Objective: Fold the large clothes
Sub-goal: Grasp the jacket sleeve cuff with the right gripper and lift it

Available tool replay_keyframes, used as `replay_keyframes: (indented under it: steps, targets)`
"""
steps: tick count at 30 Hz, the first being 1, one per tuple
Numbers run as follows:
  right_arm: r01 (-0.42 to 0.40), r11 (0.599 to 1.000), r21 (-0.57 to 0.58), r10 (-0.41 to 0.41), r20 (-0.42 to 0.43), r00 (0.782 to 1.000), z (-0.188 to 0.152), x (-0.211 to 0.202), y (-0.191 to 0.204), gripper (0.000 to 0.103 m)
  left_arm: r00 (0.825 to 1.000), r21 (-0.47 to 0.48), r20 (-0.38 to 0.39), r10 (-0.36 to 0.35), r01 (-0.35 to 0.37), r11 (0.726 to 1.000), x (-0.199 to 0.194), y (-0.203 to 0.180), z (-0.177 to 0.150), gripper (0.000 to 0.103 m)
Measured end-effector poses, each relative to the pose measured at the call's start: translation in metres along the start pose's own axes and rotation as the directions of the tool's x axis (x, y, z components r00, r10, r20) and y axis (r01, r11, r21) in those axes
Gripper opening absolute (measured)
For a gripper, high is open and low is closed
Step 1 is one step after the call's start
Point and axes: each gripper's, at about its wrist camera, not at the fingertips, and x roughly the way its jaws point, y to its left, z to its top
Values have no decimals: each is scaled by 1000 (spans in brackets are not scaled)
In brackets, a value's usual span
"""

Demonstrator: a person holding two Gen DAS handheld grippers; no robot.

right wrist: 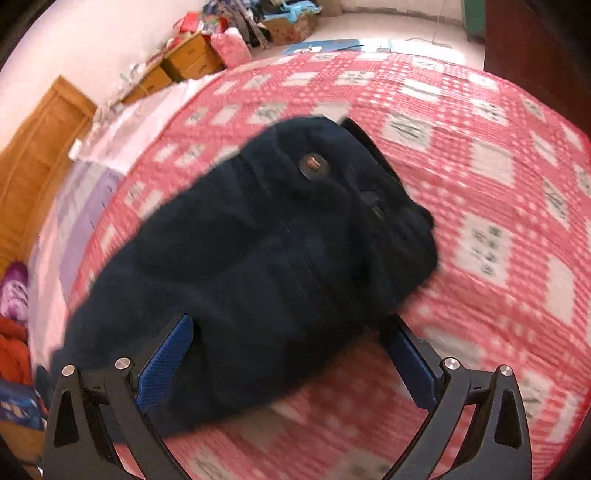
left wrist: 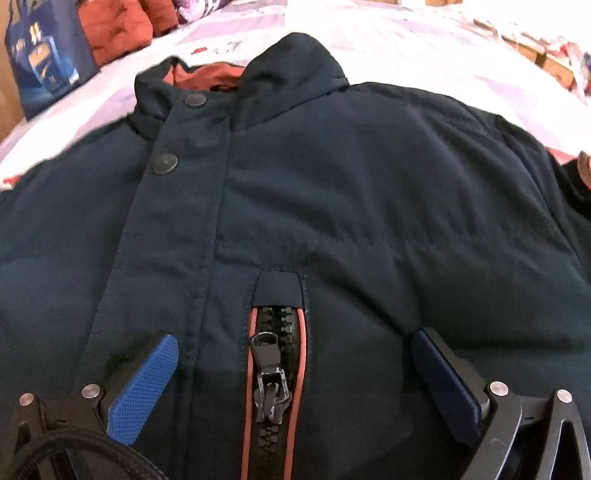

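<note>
A dark navy jacket (left wrist: pixel 332 184) lies front-up on the bed, collar away from me, its rust-red lining showing inside the collar. My left gripper (left wrist: pixel 291 354) stands open low over the chest, its blue pads on either side of a black pocket zipper (left wrist: pixel 273 373) with red trim. In the right wrist view a navy sleeve (right wrist: pixel 258 258) with a brass snap (right wrist: pixel 314 166) at the cuff lies across the pink checked bedspread (right wrist: pixel 480 184). My right gripper (right wrist: pixel 291 343) is open, and the sleeve's near part lies between its blue pads. The image is blurred.
A blue bag (left wrist: pixel 48 59) and an orange-red padded garment (left wrist: pixel 122 29) sit at the bed's far left. Wooden drawers (right wrist: pixel 188 62), a cardboard box (right wrist: pixel 291 26) and clutter line the wall beyond the bed. A dark wooden door (right wrist: pixel 535 55) stands at the right.
</note>
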Motion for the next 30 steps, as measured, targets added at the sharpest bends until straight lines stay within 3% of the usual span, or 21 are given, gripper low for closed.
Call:
replay_keyframes:
  steps: [1,2,3,4,5,6,9,11,14,20,22,25,30]
  targets:
    - [-25,1000,4,25,1,1000,3,3,3,101,1000,7,0,5,-5,1000,-2,-1,1,103]
    - [-58,998,5,57,6,998,7,6,8,89,1000,6,-3,6,-6,1000,-4,-2,3,103]
    - [-79,997,0,79,13,997,11,6,12,67,1000,-4,-8,4,-4,1000,-6,-2,6,103]
    - [-77,997,-6,77,19,997,13,7,16,52,1000,-20,-7,2,-2,1000,-9,-2,8,103]
    - [-80,997,-9,80,28,996,16,6,18,26,1000,-30,3,5,-5,1000,-13,-3,11,103]
    - [-108,994,-8,108,32,994,18,4,20,21,1000,-27,12,6,-6,1000,-14,-4,12,103]
    - [-57,991,-118,70,110,992,19,-13,43,16,1000,36,-4,27,-26,999,-1,-14,2,103]
    - [-20,986,-164,47,159,986,20,-25,58,14,1000,20,-7,1,-1,1000,4,-7,2,103]
    - [-1,988,-154,33,208,978,29,-39,69,13,1000,50,-2,8,-8,999,5,-9,3,103]
    - [114,970,-213,-62,235,970,37,-49,96,12,999,25,-30,-19,20,999,0,4,6,103]
    - [142,959,-246,-76,257,963,36,-57,105,12,1000,30,-2,-17,17,999,-11,20,3,103]
    - [201,932,-300,-97,327,940,27,-77,129,12,1000,55,22,5,-6,998,-23,48,-9,103]
    - [280,872,-401,-80,447,891,-3,-113,185,12,1000,20,-11,22,-22,1000,-40,111,-38,103]
